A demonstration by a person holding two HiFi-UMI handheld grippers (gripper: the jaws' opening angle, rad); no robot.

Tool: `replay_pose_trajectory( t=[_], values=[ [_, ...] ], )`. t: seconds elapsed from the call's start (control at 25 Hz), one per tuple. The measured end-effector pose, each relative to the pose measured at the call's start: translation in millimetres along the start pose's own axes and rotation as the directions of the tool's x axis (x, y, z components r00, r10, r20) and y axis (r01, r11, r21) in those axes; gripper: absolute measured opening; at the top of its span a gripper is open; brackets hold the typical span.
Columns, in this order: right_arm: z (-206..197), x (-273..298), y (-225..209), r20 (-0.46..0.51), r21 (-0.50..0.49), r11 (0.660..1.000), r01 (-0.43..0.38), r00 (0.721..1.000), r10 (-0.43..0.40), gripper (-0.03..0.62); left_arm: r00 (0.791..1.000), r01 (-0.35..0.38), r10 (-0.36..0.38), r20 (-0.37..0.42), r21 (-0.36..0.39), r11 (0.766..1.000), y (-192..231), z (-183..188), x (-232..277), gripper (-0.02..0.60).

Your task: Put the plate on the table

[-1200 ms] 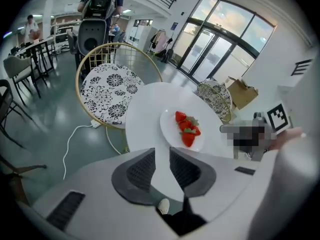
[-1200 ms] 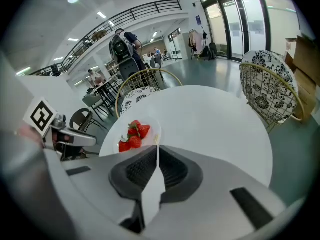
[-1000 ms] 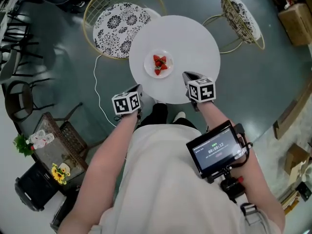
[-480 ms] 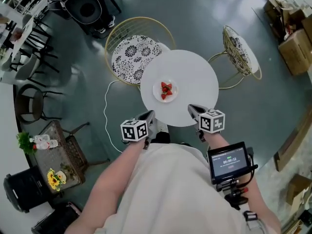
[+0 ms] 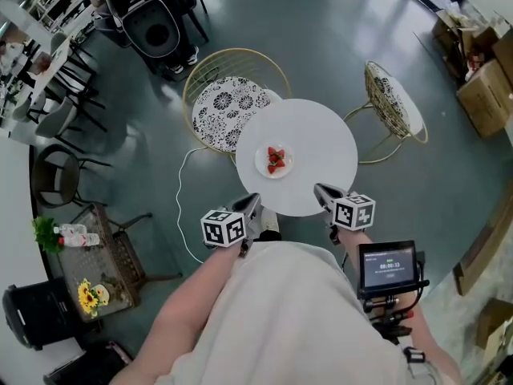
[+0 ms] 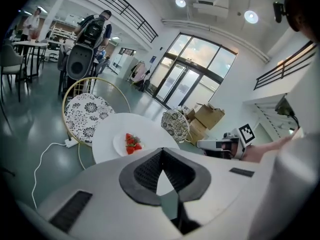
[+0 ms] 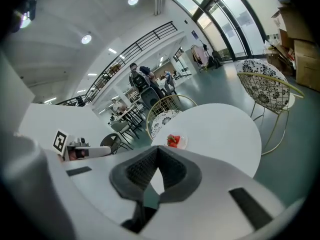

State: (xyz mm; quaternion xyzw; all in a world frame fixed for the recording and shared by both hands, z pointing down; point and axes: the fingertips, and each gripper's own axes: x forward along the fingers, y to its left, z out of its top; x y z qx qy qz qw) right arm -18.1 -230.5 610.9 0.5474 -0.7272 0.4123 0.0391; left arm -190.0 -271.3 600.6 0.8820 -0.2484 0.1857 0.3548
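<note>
Plate [image 5: 262,165] with strawberries [image 5: 276,158]: rests on round white table [image 5: 325,143], ahead of both tools, between their lines of aim, well apart from jaw tips. Left gripper [image 5: 252,201]: jaws together, nothing held. Right gripper [image 5: 321,190]: jaws together, nothing held. Placement judged complete; step in hand likely retreat. Good practice: keep jaws closed, draw straight back from table edge, avoid nudging rim. Writing: forearm screen [image 5: 388,265] behind right gripper shows timer-like digits, too small to read surely; marker cubes [image 5: 223,228] carry square patterns only.
</note>
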Motion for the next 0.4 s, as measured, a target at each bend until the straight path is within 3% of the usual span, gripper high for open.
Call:
replay_pose_trajectory(
  t=[0.24, 0.4],
  values=[
    [14.1, -2.8, 16.1, 0.046, -0.032, 0.999, -0.020, 0.999, 0.021, 0.003, 0.997, 0.046, -0.049, 0.066, 0.046, 0.998, -14.3, 13.4, -11.1, 0.005],
    [31.0, 32.3, 40.6, 0.054, -0.077, 0.993, -0.088, 0.994, 0.092, 0.003, 0.987, 0.018, -0.032, 0.156, 0.086, 0.996, 3.9, 43.1, -33.9, 0.005]
  ],
)
